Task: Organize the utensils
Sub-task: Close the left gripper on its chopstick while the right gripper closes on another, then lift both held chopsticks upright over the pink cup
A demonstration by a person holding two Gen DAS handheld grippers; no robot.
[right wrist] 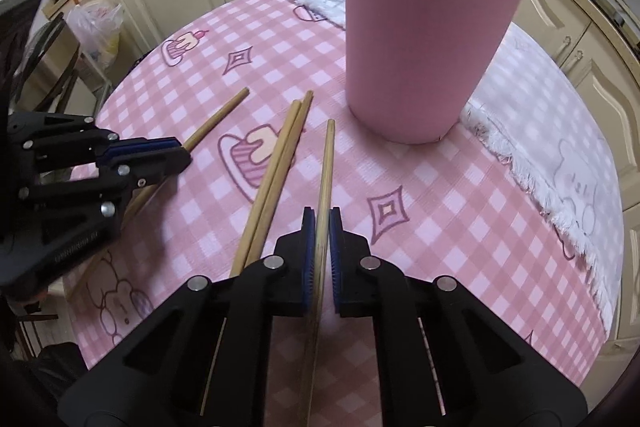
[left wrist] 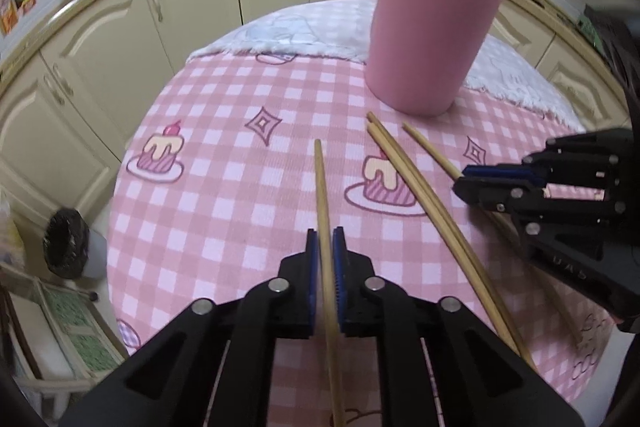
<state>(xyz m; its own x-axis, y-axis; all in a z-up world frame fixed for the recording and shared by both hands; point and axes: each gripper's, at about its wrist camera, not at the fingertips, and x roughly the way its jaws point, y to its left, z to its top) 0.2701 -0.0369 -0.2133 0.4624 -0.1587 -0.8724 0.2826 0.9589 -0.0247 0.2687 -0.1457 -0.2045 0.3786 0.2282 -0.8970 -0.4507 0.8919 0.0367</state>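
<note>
Chopsticks lie on the checked cloth (right wrist: 440,195) before the pink cup (right wrist: 424,39); each claw pinches one: left gripper (left wrist: 325,239) its chopstick (left wrist: 321,179), right gripper (right wrist: 322,227) its chopstick (right wrist: 327,163). A loose pair (right wrist: 280,163) lies between them.

- The pink holder's (right wrist: 424,43) utensils run past the top edge in both views.
- Each gripped chopstick's (left wrist: 326,227) near end leaves the bottom edge.
</note>
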